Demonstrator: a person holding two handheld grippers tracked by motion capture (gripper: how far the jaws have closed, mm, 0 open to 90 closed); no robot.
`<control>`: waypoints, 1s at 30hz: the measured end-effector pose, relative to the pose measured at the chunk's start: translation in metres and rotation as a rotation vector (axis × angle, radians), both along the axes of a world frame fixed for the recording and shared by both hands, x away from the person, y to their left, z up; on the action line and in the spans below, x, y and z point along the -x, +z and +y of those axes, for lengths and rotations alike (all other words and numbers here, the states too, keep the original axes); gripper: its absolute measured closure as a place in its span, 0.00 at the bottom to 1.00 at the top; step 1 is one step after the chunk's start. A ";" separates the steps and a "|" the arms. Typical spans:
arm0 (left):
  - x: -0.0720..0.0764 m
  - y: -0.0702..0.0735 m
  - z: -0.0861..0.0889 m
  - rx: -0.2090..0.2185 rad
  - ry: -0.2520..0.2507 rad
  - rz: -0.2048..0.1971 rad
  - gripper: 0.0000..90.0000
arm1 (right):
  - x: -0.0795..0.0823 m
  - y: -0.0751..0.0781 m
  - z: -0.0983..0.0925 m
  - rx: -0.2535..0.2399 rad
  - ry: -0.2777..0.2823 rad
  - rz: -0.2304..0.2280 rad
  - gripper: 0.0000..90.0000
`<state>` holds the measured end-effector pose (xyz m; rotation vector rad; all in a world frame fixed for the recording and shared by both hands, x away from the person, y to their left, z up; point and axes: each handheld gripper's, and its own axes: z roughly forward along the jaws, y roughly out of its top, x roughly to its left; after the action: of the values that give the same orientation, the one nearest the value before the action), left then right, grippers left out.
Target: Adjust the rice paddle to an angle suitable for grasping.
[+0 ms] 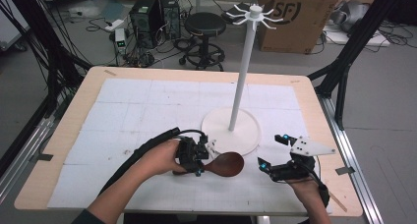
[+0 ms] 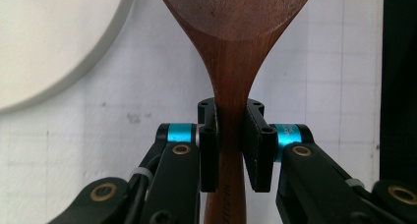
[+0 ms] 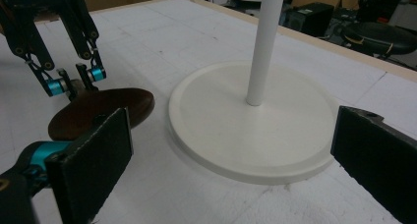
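Two forearms come in from the near edge of the table (image 1: 69, 135), each hand wrapped around a hand-held gripper. The left hand (image 1: 160, 157) reaches in at a slant from the lower left, wrist roughly level, and its left hand-held gripper (image 1: 199, 160) points to the right across the white gridded mat. Its jaws are clamped on the neck of a dark wooden spoon (image 1: 225, 164); in the left gripper view the two black pads (image 2: 256, 145) press on either side of the handle just below where it widens into the bowl, and the handle runs back down between the jaws. The spoon (image 2: 231, 76) lies close to flat, its bowl pointing right and sitting just beside the near rim of the round white base of the stand (image 1: 231, 130). I cannot tell whether the bowl touches the mat.

Over on the right, the right hand (image 1: 307, 189) comes up from the bottom edge with the wrist angled inward, so that the right hand-held gripper (image 1: 273, 153) points up and to the left, toward the stand. Its jaws stand wide apart with nothing between them; in the right gripper view they frame the base of the stand (image 3: 255, 130), with the spoon (image 3: 98, 111) off to the left.
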<state>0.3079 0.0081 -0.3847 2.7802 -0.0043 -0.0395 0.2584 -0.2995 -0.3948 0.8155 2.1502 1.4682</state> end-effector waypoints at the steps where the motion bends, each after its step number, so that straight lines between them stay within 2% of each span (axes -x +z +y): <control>1: 0.000 0.000 0.000 0.000 0.000 0.000 0.88 | 0.000 0.000 -0.001 0.000 -0.001 -0.006 0.01; 5: 0.002 -0.001 -0.014 0.001 -0.012 0.004 0.87 | 0.000 0.001 -0.002 -0.007 -0.005 -0.001 0.01; 9: 0.002 -0.001 -0.021 -0.002 -0.023 0.002 0.87 | 0.001 0.001 -0.002 -0.007 -0.005 -0.002 0.01; 15: 0.002 -0.006 -0.036 -0.030 -0.024 0.006 0.87 | 0.000 0.001 -0.002 -0.007 -0.003 -0.002 0.01; 30: -0.002 -0.014 -0.047 -0.039 -0.012 0.012 0.87 | 0.001 0.000 -0.003 -0.013 -0.005 0.003 0.01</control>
<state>0.3096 -0.0390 -0.3983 2.8192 -0.0176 -0.0597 0.2579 -0.3028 -0.3944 0.8270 2.1415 1.4812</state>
